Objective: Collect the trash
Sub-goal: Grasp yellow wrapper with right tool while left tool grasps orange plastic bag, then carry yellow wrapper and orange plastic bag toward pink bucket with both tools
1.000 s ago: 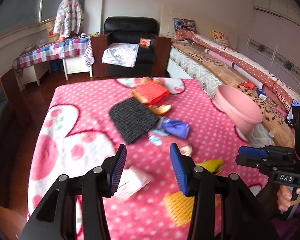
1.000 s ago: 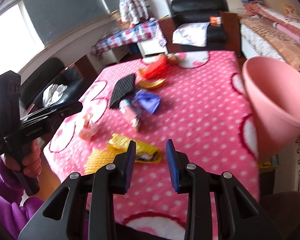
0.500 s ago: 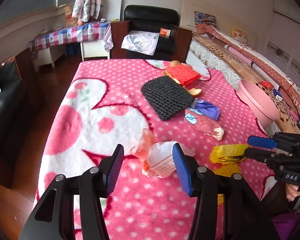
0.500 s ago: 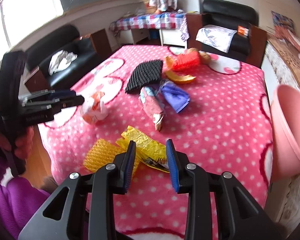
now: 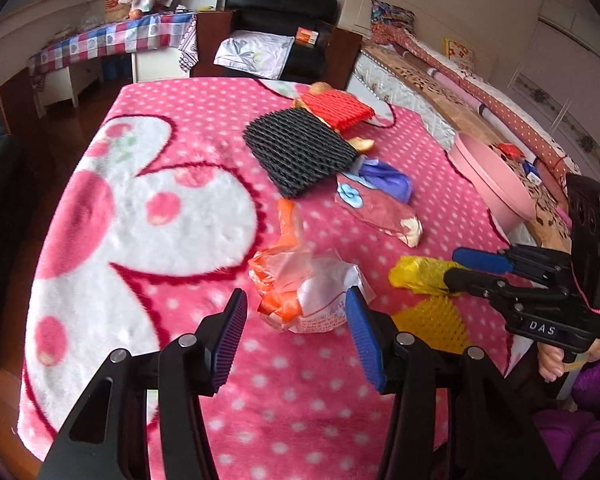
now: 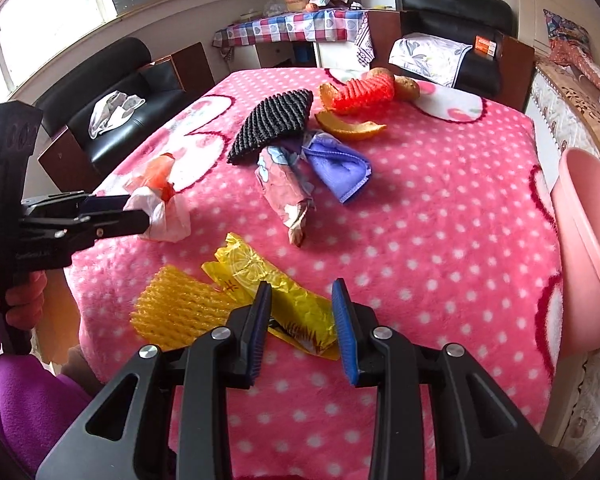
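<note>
Trash lies on a table under a pink spotted blanket (image 5: 148,216). My left gripper (image 5: 296,312) is open, its blue pads on either side of a crumpled orange and white plastic bag (image 5: 300,280), also in the right wrist view (image 6: 162,204). My right gripper (image 6: 302,304) is open over a yellow foil wrapper (image 6: 276,292), beside a yellow foam net (image 6: 176,308). Further back lie a pink wrapper (image 6: 284,192), a purple packet (image 6: 338,168), a black foam net (image 6: 276,120), a red foam net (image 6: 364,94) and orange peel (image 6: 350,128).
A pink basin (image 6: 584,248) sits at the table's right edge, also in the left wrist view (image 5: 492,180). A black armchair (image 5: 280,40) stands behind the table, a bed (image 5: 480,88) to the right, a black sofa (image 6: 112,92) to the left.
My left gripper has swung left and come down around the orange and white bag. My right gripper has come down over the yellow wrapper and opened a little wider.
</note>
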